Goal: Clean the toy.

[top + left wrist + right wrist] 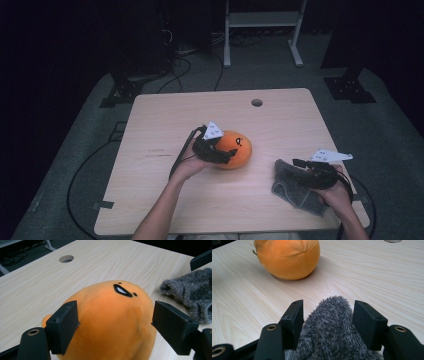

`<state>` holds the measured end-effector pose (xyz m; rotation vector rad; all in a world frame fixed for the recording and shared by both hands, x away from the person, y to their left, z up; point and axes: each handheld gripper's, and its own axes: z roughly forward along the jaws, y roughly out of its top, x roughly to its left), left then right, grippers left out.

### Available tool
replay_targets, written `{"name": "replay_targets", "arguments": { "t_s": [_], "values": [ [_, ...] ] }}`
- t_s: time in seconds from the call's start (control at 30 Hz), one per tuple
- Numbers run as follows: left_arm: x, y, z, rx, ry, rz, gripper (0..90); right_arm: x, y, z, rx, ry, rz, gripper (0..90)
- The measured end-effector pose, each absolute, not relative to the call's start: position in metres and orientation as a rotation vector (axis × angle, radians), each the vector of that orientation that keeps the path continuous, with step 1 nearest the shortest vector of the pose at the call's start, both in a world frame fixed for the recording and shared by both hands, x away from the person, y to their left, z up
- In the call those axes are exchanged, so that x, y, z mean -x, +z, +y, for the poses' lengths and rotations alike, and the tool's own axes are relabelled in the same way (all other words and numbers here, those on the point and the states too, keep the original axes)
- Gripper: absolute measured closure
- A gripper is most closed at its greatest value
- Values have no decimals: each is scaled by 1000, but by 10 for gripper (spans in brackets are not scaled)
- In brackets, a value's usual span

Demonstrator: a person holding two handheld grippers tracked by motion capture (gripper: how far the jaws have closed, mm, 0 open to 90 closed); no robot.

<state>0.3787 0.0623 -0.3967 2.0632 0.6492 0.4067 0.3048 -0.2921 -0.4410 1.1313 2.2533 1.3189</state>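
Your left tongs [227, 154] rest against the orange plush [235, 149] mid-bench [160, 120]; your right tongs [299, 163] sit over the grey cloth [292, 190].

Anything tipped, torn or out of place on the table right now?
Nothing stands out. The orange plush sits intact on the table; the grey furry cloth lies crumpled near the front right edge, which seems normal for soft fabric.

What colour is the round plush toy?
Orange, with a small black face; the plush toy shows best in the left gripper view.
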Motion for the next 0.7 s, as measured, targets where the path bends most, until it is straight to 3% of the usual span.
{"name": "replay_targets", "arguments": {
  "t_s": [0.7],
  "values": [
    [-361, -390, 82, -2028, 393, 662, 133, -303, -441, -291, -1134, 1317, 2251, 405]
  ]
}}
